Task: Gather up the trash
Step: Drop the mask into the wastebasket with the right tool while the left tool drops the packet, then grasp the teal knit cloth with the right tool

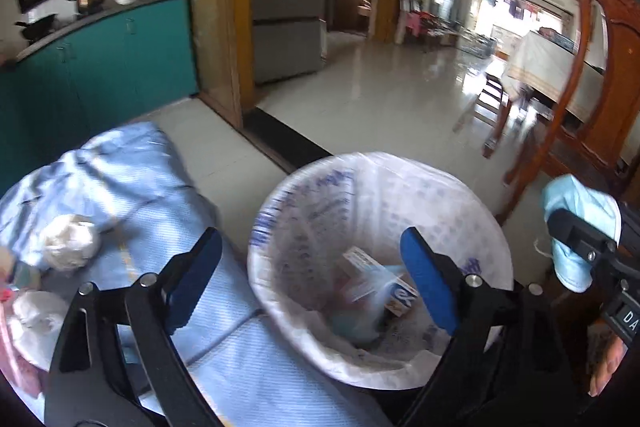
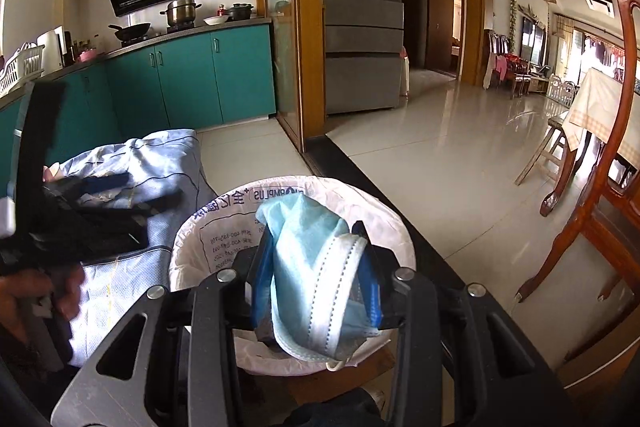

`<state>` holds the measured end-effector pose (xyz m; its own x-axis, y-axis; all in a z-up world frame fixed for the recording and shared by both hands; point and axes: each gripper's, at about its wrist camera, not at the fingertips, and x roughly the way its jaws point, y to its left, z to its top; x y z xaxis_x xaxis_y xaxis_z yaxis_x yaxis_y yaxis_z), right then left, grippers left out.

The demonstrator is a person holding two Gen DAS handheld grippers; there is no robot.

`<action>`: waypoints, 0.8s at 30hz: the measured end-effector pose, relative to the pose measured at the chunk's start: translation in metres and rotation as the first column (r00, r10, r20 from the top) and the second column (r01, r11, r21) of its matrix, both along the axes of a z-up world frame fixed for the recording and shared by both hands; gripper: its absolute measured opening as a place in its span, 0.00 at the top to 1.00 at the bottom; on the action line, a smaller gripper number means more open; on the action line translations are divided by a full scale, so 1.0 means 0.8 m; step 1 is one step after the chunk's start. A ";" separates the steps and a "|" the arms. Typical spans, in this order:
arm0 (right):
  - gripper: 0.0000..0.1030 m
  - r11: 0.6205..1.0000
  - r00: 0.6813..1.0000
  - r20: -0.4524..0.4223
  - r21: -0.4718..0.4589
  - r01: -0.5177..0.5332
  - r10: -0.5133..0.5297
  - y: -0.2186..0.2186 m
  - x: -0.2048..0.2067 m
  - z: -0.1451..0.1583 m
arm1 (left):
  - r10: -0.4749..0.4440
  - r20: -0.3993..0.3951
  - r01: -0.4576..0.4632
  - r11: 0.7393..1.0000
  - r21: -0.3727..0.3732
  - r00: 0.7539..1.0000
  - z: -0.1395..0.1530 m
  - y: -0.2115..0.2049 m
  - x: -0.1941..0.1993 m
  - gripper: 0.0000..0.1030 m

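The right gripper (image 2: pixel 316 283) pinches a blue face mask (image 2: pixel 316 279) just above the lined trash bin (image 2: pixel 208 227). The left gripper (image 1: pixel 312 275) hangs spread and empty. Boxes already lie inside; crumpled tissues (image 1: pixel 70 242), probably trash, remain left of it.

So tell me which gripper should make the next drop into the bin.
Right. The right gripper is shut on a blue face mask and sits over the lined trash bin. The left gripper is open and holds nothing.
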<state>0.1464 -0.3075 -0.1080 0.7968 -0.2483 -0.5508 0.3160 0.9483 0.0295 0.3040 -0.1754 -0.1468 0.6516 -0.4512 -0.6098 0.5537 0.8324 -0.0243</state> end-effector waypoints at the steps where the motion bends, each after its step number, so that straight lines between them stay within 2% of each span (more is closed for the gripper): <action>1: 0.63 1.000 1.000 0.000 0.003 -0.005 0.005 0.002 0.004 -0.001 | 0.034 0.020 -0.034 0.999 -0.014 0.999 0.007 0.012 0.000 0.11; 4: 0.63 1.000 1.000 -0.005 0.010 -0.013 0.013 0.005 0.019 -0.006 | 0.151 0.075 -0.147 0.988 -0.048 0.986 0.029 0.052 -0.004 0.10; 7: 0.63 1.000 0.999 -0.035 0.019 -0.003 0.004 0.004 0.040 -0.016 | 0.271 0.129 -0.263 0.962 -0.074 0.954 0.049 0.096 -0.003 0.10; 10: 0.62 1.000 1.000 -0.027 0.009 -0.007 0.007 0.014 0.047 -0.013 | 0.378 0.163 -0.363 0.925 -0.115 0.911 0.066 0.143 -0.005 0.08; 11: 0.57 1.000 1.000 -0.021 -0.006 -0.006 0.005 0.018 0.048 -0.010 | 0.402 0.167 -0.385 0.914 -0.127 0.900 0.071 0.157 -0.005 0.08; 13: 0.48 1.000 1.000 -0.016 -0.031 0.002 -0.002 0.025 0.048 -0.006 | 0.474 0.176 -0.449 0.878 -0.164 0.863 0.081 0.193 -0.005 0.07; 16: 0.35 0.999 1.000 -0.002 -0.038 0.002 -0.002 0.032 0.052 -0.002 | 0.553 0.172 -0.523 0.831 -0.190 0.815 0.091 0.238 -0.004 0.06; 21: 0.33 0.999 0.999 0.000 -0.040 -0.036 0.036 0.056 0.058 0.002 | 0.639 0.129 -0.612 0.766 -0.197 0.759 0.094 0.296 0.002 0.05; 24: 0.32 0.997 0.998 -0.006 -0.038 -0.071 0.070 0.076 0.065 0.003 | 0.654 0.080 -0.630 0.750 -0.202 0.753 0.090 0.323 0.003 0.05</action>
